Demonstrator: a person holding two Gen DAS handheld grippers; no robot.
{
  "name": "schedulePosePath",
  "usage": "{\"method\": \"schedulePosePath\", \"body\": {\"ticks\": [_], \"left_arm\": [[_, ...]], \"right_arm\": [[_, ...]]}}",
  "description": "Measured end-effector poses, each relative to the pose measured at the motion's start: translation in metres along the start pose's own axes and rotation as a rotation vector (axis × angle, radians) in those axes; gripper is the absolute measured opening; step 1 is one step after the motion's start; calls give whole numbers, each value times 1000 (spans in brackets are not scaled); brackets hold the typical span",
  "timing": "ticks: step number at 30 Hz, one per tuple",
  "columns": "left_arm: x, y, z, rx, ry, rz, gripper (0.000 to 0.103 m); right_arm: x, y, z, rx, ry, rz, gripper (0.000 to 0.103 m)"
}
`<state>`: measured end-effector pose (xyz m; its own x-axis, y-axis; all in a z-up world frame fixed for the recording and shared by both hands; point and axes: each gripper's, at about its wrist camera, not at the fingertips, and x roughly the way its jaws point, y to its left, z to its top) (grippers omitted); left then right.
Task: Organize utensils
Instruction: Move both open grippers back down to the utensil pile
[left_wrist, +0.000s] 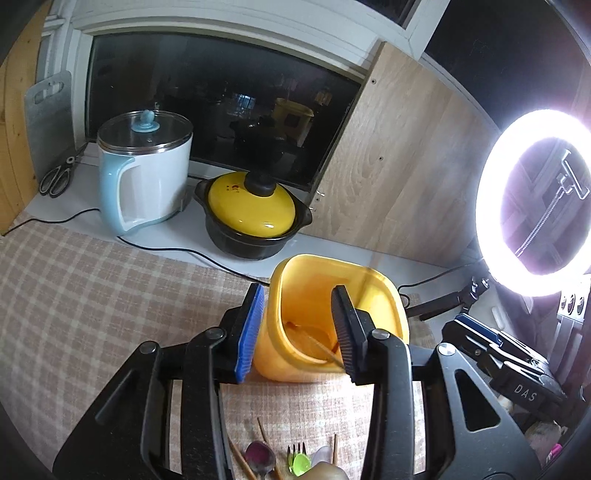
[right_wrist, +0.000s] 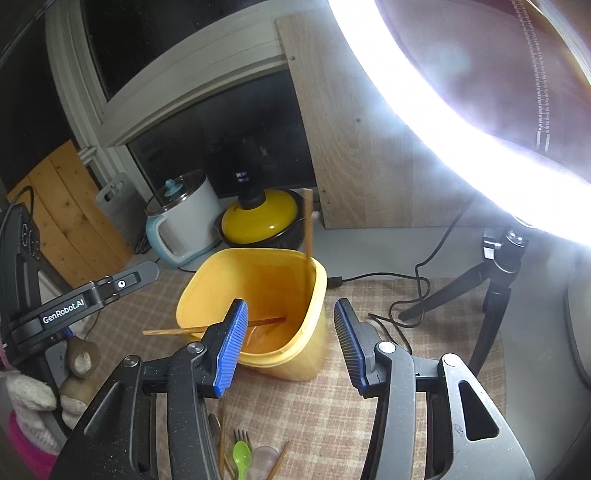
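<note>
Both grippers (left_wrist: 299, 332) (right_wrist: 288, 343) wide, empty, over yellow bin (right_wrist: 258, 280); ring light (left_wrist: 535, 195), pot (left_wrist: 251, 214) behind

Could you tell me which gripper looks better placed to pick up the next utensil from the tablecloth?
Probably the right gripper: its jaws are open and empty, clear in front of the yellow container. The left gripper, also open, straddles the container's wall. The green spoon and fork lie just below both.
</note>
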<state>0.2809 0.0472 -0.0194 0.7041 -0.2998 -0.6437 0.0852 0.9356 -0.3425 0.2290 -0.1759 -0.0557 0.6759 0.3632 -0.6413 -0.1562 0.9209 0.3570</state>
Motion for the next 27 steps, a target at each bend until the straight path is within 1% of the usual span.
{"method": "schedulePosePath", "body": {"ticks": [7, 12, 14, 15, 17, 19, 22, 27], "left_arm": [[-29, 7, -10, 7, -27, 19, 38], [-45, 15, -25, 13, -12, 28, 38], [-49, 18, -32, 13, -4, 29, 38], [-51, 19, -36, 13, 2, 28, 38], [-55, 22, -45, 14, 15, 29, 38], [-58, 25, -55, 12, 34, 31, 38], [-58, 28, -68, 15, 64, 34, 38], [-53, 32, -92, 27, 122, 38, 38]], "right_arm": [[-21, -5, -16, -9, -15, 30, 47], [-33, -11, -33, -17, -12, 44, 48], [-38, -15, -41, -18, -8, 65, 48], [-40, -17, -44, -17, -7, 76, 50], [-44, -21, -52, -15, -8, 92, 62], [-47, -25, -60, -19, -7, 95, 64], [-46, -32, -71, -9, 24, 101, 64], [-38, -40, -90, 16, 113, 119, 64]]}}
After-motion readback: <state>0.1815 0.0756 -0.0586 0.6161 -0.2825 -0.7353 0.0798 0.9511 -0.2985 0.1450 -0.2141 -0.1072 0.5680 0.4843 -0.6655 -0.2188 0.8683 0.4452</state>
